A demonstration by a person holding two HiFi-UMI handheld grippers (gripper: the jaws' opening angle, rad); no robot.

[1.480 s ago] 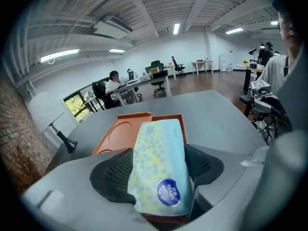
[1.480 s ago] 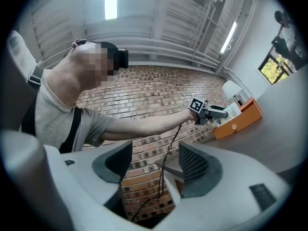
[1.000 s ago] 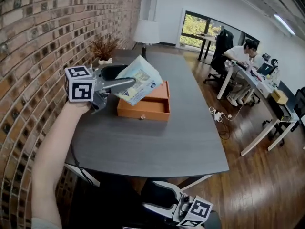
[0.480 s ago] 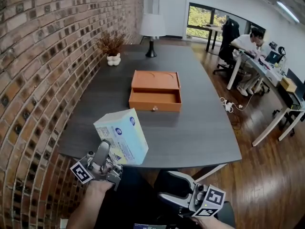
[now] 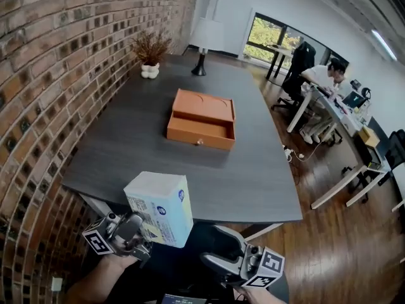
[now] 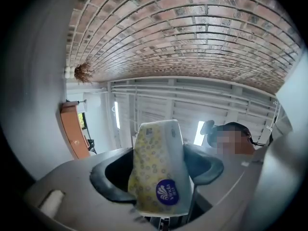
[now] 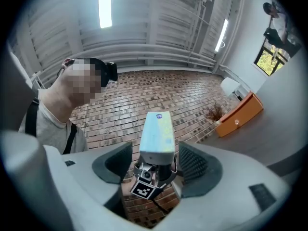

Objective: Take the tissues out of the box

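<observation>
A pale blue and yellow tissue pack is held upright off the table's near edge. My left gripper is shut on its lower end. In the left gripper view the pack fills the gap between the jaws. My right gripper hangs low at the bottom, open and holding nothing. In its own view the pack stands beyond its spread jaws, apart from them. The orange box rests mid-table with its drawer pulled out toward me.
The dark grey table runs along a brick wall on the left. A lamp and a vase of dried plants stand at its far end. A person sits at a desk to the right.
My left gripper has carried the tissue pack from above the orange box back and down to the table's near edge. The right gripper has stayed low and open.
</observation>
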